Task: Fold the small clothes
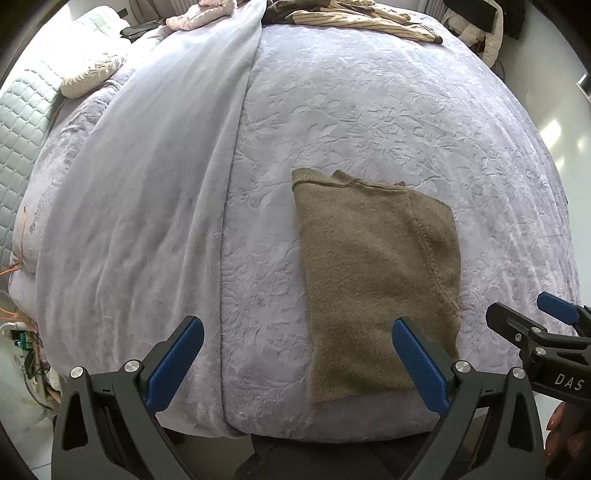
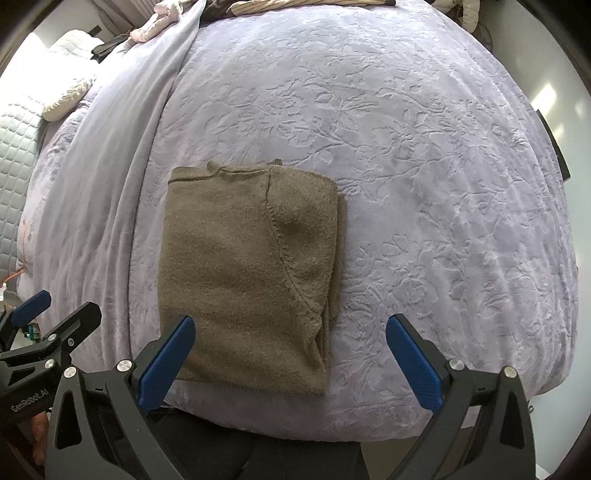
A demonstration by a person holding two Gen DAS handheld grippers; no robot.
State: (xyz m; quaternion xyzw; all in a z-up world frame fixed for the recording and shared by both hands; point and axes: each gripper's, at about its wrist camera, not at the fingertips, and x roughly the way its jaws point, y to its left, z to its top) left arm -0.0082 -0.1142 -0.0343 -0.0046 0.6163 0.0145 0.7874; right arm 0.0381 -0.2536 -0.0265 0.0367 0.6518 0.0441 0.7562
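An olive-brown knitted garment [image 1: 373, 273] [image 2: 243, 273] lies folded into a narrow rectangle on the lilac bedspread [image 1: 369, 122] [image 2: 406, 166], its ribbed edge at the far end. My left gripper [image 1: 297, 334] is open near the bed's front edge, its right finger over the garment's near right corner. My right gripper [image 2: 290, 332] is open too, its left finger over the garment's near left part. Neither holds anything. In the left wrist view the right gripper [image 1: 528, 314] shows at the right edge; in the right wrist view the left gripper [image 2: 55, 306] shows at the left edge.
A smooth lilac blanket [image 1: 155, 177] covers the bed's left half. A cream pillow [image 1: 90, 75] and a quilted grey headboard [image 1: 22, 110] stand at the left. Striped and pink clothes [image 1: 351, 18] lie at the far end. A person's fingers [image 1: 565, 435] show at the lower right.
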